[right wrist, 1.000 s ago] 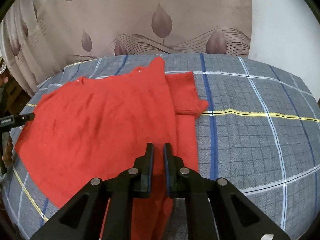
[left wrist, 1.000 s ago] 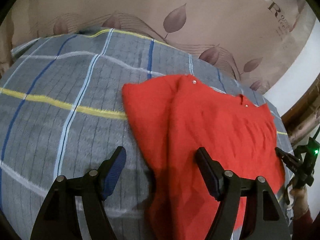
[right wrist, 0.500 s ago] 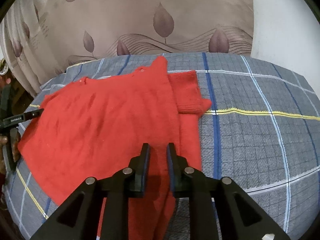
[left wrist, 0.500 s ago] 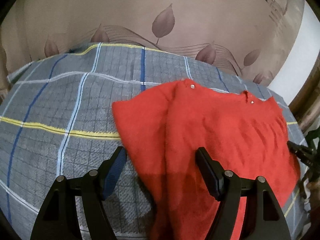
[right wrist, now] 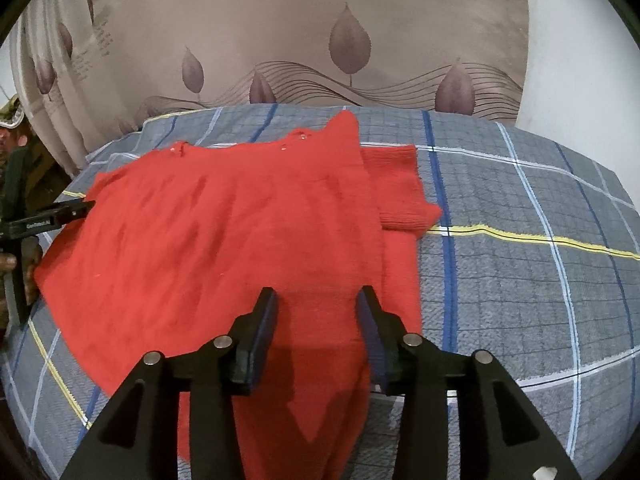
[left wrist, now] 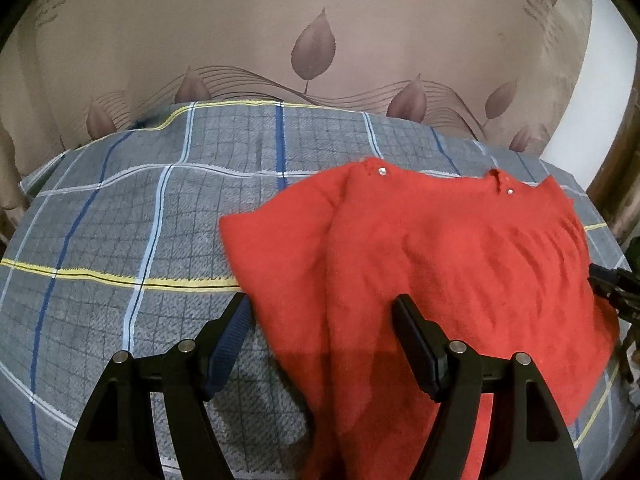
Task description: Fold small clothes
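Observation:
A small red knitted sweater (left wrist: 440, 264) lies flat on the grey plaid blanket (left wrist: 120, 240), partly folded with one side laid over the body. It also shows in the right wrist view (right wrist: 224, 232), with a sleeve (right wrist: 400, 196) sticking out at its right. My left gripper (left wrist: 322, 308) is open and empty, hovering over the sweater's near left edge. My right gripper (right wrist: 318, 300) is open and empty above the sweater's lower part. The right gripper's tip (left wrist: 612, 280) shows at the far right of the left wrist view. The left gripper's finger (right wrist: 52, 220) shows at the far left of the right wrist view.
A beige curtain with a leaf print (left wrist: 312, 48) hangs behind the bed. A white wall (right wrist: 580, 60) is at the right. A wooden frame (left wrist: 616, 184) stands by the bed's right edge. Bare blanket (right wrist: 540, 280) lies to the right of the sweater.
My right gripper has opened and let go of the sweater, which now lies flat. Both grippers have drawn back and up a little.

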A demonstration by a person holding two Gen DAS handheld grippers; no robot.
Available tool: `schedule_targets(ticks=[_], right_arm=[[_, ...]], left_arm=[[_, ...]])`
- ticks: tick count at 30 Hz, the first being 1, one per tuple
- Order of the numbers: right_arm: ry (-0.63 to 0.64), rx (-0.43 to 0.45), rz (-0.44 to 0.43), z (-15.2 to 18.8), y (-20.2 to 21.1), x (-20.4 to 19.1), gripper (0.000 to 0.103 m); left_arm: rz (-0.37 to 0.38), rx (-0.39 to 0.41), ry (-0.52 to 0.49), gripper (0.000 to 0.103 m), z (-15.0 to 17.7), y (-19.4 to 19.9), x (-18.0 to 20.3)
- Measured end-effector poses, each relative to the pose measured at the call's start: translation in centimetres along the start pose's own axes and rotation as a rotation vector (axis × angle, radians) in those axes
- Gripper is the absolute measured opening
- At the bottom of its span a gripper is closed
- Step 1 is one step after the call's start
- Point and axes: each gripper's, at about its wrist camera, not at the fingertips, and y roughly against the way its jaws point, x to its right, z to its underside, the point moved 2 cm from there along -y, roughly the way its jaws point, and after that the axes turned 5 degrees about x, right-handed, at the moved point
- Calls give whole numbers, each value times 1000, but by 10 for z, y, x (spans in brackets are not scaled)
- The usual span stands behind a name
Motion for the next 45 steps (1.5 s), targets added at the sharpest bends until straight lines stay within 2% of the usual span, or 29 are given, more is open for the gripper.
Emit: schedule_targets(ticks=[1, 2, 3, 4, 6, 9, 13, 18, 25, 32, 36, 45], right_arm=[[6, -1, -2, 0, 0, -1, 48], [11, -2, 1, 0, 0, -2, 62], [16, -13, 27, 0, -2, -3, 100], [14, -44, 70, 1, -8, -1, 101], [4, -67, 76, 1, -13, 1, 100], [-36, -27, 30, -1, -5, 9, 97], [-61, -15, 32, -1, -1, 13, 97], [-63, -10, 37, 0, 1, 12, 97], [-64, 4, 36, 0, 1, 13, 97], [-62, 9, 32, -1, 2, 14, 98], [-59, 7, 38, -1, 2, 14, 98], [-39, -12, 81, -2, -1, 11, 98]], left_arm=[[0, -1, 0, 74, 0, 0, 0], [1, -3, 1, 74, -1, -1, 0], [2, -4, 2, 74, -1, -1, -1], [2, -5, 3, 74, -1, -2, -1], [-1, -6, 2, 76, -1, -2, -1], [-1, -7, 1, 77, -1, -3, -1], [32, -21, 33, 78, -2, -6, -7], [107, -34, 83, 78, -3, -7, -17], [280, -31, 186, 78, -5, -6, -36], [373, -32, 230, 77, -7, -11, -39], [388, -35, 223, 77, -9, -14, -35], [354, -41, 148, 77, -9, -13, -23]])
